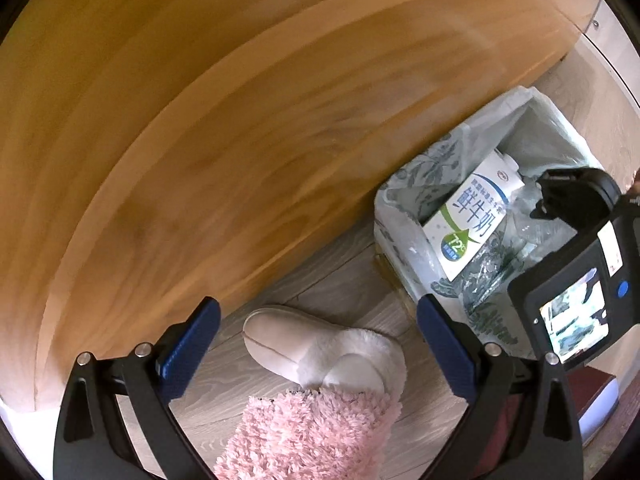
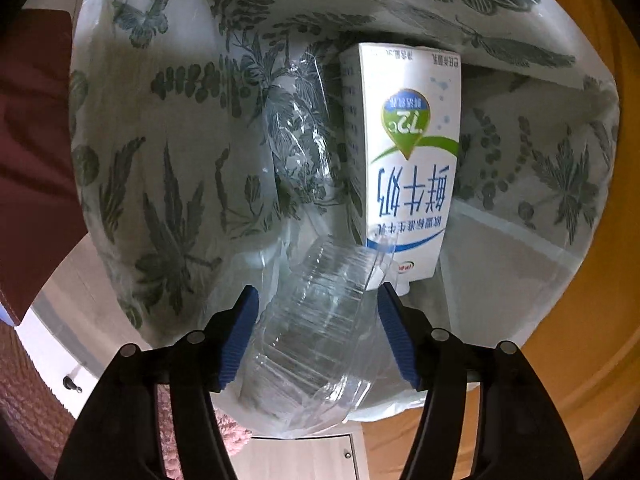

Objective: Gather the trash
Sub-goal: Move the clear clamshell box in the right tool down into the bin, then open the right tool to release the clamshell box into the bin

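Right tongs (image 2: 318, 338) spread around clear bottle (image 2: 316, 320) over bin (image 1: 404, 216) | left tongs (image 1: 318, 344) spread, empty | risk: we judge bottle may catch milk carton (image 2: 408, 160), tumbling outside.

— What's the room like?
— A pale grey plank floor (image 1: 340, 280) runs beside a big honey-coloured wooden panel (image 1: 200, 120) with streaky grain.
— Anything else?
— A dark red cloth (image 2: 32, 140) at one edge, and soft daylight with no hard shadows.
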Motion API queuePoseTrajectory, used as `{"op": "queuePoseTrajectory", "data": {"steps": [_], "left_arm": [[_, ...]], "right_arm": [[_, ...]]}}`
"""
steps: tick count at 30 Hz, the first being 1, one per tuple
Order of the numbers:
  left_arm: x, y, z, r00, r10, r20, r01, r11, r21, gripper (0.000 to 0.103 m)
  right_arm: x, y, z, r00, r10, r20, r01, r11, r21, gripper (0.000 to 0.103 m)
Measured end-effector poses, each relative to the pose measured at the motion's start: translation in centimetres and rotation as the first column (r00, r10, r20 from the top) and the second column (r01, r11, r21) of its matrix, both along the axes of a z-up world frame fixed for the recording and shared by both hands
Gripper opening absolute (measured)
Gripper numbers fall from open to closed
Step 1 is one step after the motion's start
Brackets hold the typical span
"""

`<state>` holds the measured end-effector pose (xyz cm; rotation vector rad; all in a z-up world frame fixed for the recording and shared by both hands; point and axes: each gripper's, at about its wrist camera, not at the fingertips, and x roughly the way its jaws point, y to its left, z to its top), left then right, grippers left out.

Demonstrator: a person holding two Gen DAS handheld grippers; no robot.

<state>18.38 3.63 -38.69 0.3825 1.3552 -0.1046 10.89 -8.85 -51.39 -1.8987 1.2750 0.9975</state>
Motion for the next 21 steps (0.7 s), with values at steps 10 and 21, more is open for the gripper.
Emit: {"op": "queuePoseTrajectory", "data": {"steps": [10, 21], "left_arm": [[0.1, 0.4, 0.3, 1.0, 0.003, 0.009, -0.003, 1.0, -0.007, 0.095], [0.2, -0.2, 0.3, 1.0, -0.007, 0.011, 0.007, 1.0, 0.01, 0.095]], "right_arm": [[0.5, -1.0, 1.6, 0.994, -0.064, 0.09, 0.056, 0.995, 0.085, 0.074], [0.9, -4.4, 3.5, 0.967, -0.235, 0.104, 0.204, 0.949, 0.242, 0.076]]}}
